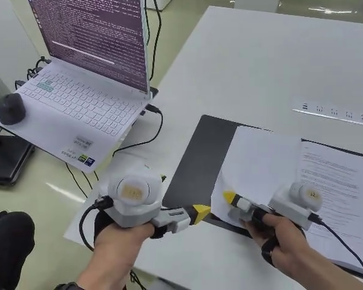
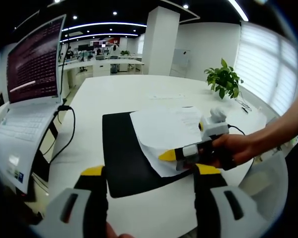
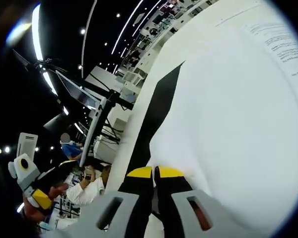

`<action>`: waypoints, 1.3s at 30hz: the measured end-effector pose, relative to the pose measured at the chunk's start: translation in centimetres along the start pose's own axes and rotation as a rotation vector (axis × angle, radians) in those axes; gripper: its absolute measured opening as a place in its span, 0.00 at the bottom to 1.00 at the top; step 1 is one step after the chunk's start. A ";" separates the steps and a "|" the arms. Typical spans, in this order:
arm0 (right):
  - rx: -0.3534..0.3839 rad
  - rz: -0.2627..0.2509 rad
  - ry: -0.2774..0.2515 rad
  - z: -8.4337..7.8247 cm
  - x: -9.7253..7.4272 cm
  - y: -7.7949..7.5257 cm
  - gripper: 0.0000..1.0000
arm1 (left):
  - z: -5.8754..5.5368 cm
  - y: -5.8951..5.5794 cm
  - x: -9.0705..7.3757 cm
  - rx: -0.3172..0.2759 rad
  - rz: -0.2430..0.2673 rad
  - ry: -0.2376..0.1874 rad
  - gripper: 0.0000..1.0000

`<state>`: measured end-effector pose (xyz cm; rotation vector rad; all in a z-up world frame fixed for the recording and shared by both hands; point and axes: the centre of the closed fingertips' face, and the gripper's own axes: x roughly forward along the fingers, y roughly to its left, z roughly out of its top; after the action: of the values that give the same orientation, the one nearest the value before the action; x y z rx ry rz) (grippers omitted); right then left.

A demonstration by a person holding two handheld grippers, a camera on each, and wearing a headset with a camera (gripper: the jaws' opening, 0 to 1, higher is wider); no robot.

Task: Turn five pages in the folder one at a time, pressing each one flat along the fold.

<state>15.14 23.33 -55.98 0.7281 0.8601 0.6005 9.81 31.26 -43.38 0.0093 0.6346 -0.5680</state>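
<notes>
A black folder (image 1: 196, 166) lies open on the white table, its right side holding a printed page (image 1: 339, 181). One white page (image 1: 260, 166) is lifted and curls over toward the black left cover. My right gripper (image 1: 230, 197) is shut on that page's lower edge; in the right gripper view its yellow jaws (image 3: 154, 172) are pinched together on the sheet (image 3: 223, 114). My left gripper (image 1: 200, 212) hovers open just left of it, off the folder's near corner. In the left gripper view its jaws (image 2: 150, 171) stand wide apart, framing the folder (image 2: 121, 158) and the right gripper (image 2: 181, 154).
An open white laptop (image 1: 78, 103) sits at the far left, with a black mouse (image 1: 10, 107) and cables (image 1: 139, 142) trailing toward the folder. A white power strip (image 1: 336, 113) lies at the back right. The table's near edge runs just below the folder.
</notes>
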 end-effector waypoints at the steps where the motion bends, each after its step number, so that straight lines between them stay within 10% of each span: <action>1: -0.003 0.001 0.008 -0.3 0.3 0.1 0.01 | 0.0 0.0 0.0 0.001 0.001 0.000 0.70; 10: 0.038 0.018 -0.011 -0.4 0.2 0.5 0.04 | -0.5 0.3 0.5 0.013 0.010 0.023 0.70; 24: 0.028 0.144 0.031 -0.9 -0.9 3.0 0.37 | -1.1 -0.7 1.0 0.031 -0.021 0.043 0.69; 28: -0.021 0.205 0.050 -1.4 -2.4 4.3 0.47 | -1.5 -0.9 1.4 0.010 -0.035 0.051 0.65; 39: -0.174 0.145 0.000 -0.1 -8.3 3.6 0.47 | -1.3 -2.0 2.5 0.053 -0.073 0.063 0.56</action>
<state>10.14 19.53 -49.49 0.6354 0.7486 0.7945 9.69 28.53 -45.47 0.0544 0.6827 -0.6567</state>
